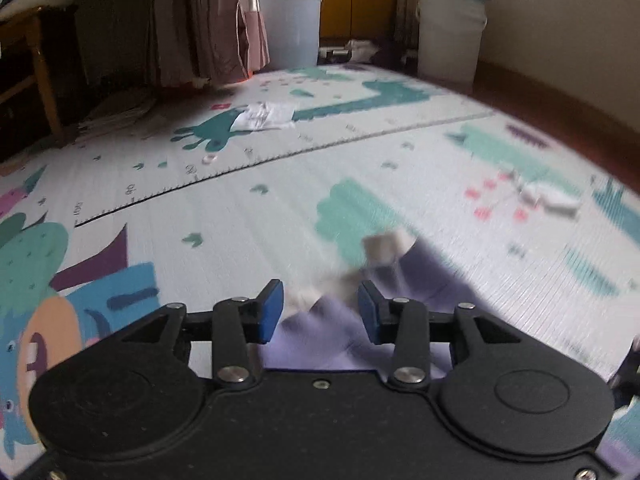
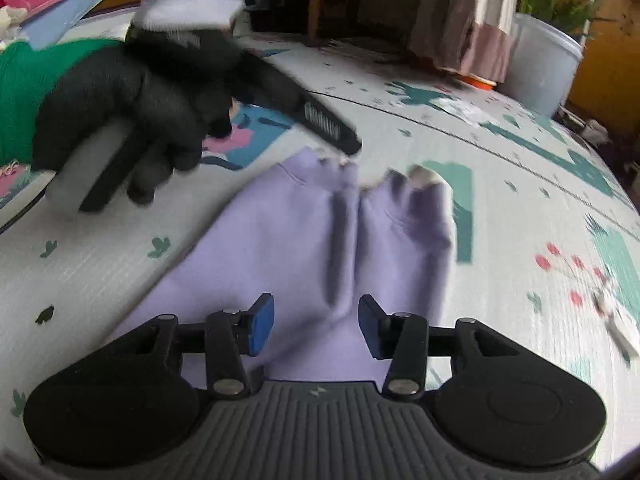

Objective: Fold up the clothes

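Observation:
A lilac garment (image 2: 304, 232) lies on the patterned play mat (image 2: 500, 200), gathered into folds, with pale trim at its far edge. My right gripper (image 2: 316, 326) hovers over its near part, blue pads apart, nothing pinched. In the left wrist view my left gripper (image 1: 320, 312) stands open above a blurred corner of the same lilac garment (image 1: 424, 280), and cloth shows in the gap without the pads pressing it. The right wrist view shows a black-gloved hand (image 2: 132, 92) with a green sleeve holding the left gripper just beyond the garment's far left corner.
Two pale buckets (image 1: 292, 20) (image 1: 448, 28) stand past the mat's far edge beside a curtain (image 1: 208, 20). A wooden chair (image 1: 40, 64) is at the far left. A paper sheet (image 1: 264, 116) and a small white item (image 1: 552, 196) lie on the mat.

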Action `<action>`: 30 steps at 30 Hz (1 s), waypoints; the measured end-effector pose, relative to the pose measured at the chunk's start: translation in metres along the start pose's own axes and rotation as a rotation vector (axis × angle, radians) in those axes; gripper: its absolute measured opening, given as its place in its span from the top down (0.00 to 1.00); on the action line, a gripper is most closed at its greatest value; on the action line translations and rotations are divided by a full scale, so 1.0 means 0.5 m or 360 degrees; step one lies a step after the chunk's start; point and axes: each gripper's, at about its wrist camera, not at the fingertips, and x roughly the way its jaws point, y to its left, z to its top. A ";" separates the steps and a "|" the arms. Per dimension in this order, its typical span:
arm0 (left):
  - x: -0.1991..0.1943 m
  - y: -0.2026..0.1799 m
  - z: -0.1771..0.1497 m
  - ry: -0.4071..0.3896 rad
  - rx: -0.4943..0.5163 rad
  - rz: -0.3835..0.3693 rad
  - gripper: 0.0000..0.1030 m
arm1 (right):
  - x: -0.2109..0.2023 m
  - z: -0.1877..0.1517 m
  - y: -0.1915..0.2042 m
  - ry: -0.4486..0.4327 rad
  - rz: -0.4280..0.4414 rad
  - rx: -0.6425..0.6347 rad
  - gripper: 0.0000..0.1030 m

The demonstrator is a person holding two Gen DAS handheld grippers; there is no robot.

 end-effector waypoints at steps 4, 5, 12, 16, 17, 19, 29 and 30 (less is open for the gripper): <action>0.017 -0.017 0.022 0.0018 -0.0034 -0.0094 0.62 | -0.021 -0.029 -0.009 0.0039 -0.0015 0.0018 0.54; 0.024 -0.014 0.029 0.0025 -0.0077 -0.0116 0.62 | -0.019 -0.030 -0.018 0.0042 -0.0019 0.0025 0.54; 0.060 0.039 0.054 0.0205 -0.0314 -0.0173 0.63 | 0.031 0.020 -0.098 -0.0027 -0.0023 0.0204 0.54; 0.042 0.060 0.105 0.0358 -0.0135 -0.0146 0.62 | 0.103 0.097 -0.131 -0.0115 -0.0005 0.0302 0.61; 0.045 0.064 0.121 0.0418 -0.0076 -0.0128 0.62 | 0.119 0.115 -0.133 -0.0131 -0.0016 0.0304 0.61; 0.057 0.067 0.154 0.0549 0.0055 -0.0118 0.62 | 0.145 0.146 -0.143 -0.0167 -0.0070 0.0306 0.63; 0.157 0.099 0.173 0.0389 -0.0302 -0.0383 0.63 | 0.210 0.164 -0.243 -0.0118 0.0064 0.0222 0.59; 0.169 0.098 0.156 0.0411 -0.0379 -0.0424 0.63 | 0.214 0.165 -0.240 -0.0097 0.0092 0.0173 0.59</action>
